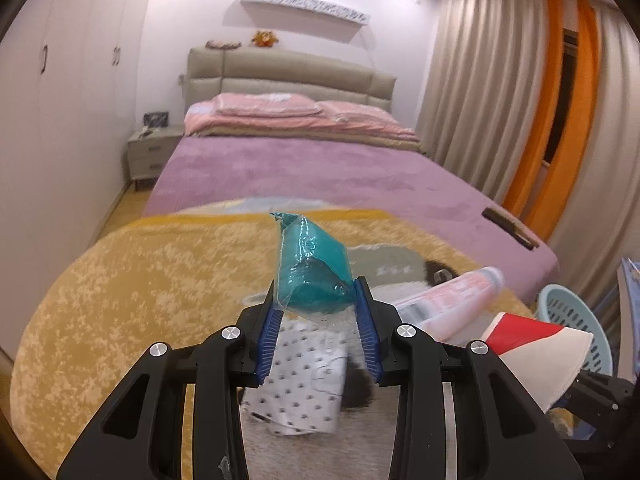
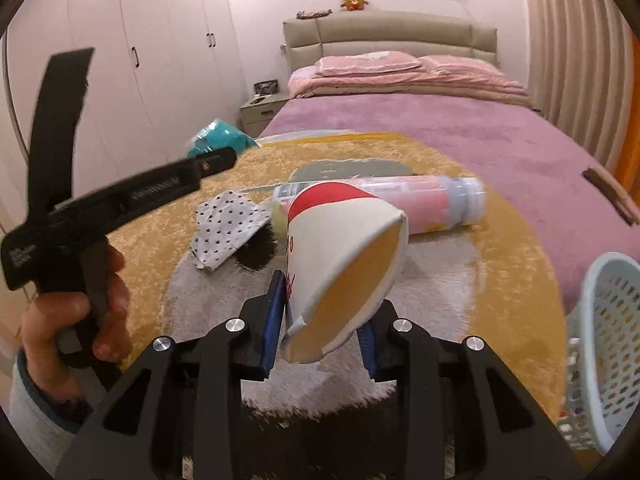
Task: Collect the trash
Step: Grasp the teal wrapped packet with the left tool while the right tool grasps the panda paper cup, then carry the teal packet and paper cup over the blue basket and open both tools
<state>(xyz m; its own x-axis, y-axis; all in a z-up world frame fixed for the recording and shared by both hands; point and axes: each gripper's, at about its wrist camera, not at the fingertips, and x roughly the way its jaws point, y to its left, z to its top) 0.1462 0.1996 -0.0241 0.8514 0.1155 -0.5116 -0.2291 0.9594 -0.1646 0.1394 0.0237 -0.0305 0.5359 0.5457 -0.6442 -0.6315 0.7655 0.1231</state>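
Note:
My left gripper (image 1: 318, 300) is shut on a teal plastic packet (image 1: 312, 268) and holds it up over the yellow round blanket (image 1: 140, 272). The packet also shows in the right wrist view (image 2: 222, 140), at the tip of the left gripper. My right gripper (image 2: 322, 308) is shut on a squashed red-and-white paper cup (image 2: 340, 256), held above the blanket; the cup also shows in the left wrist view (image 1: 536, 344). A dotted white wrapper (image 2: 228, 228) (image 1: 300, 380) and a pink plastic bottle (image 2: 400, 200) (image 1: 452, 296) lie on the blanket.
A light blue perforated basket (image 2: 612, 344) (image 1: 576, 320) stands at the right, beside the bed. The purple bed (image 1: 320, 172) carries pink bedding at the far end and a dark remote (image 1: 508, 226) near its right edge. A wardrobe (image 2: 140, 60) lines the left wall.

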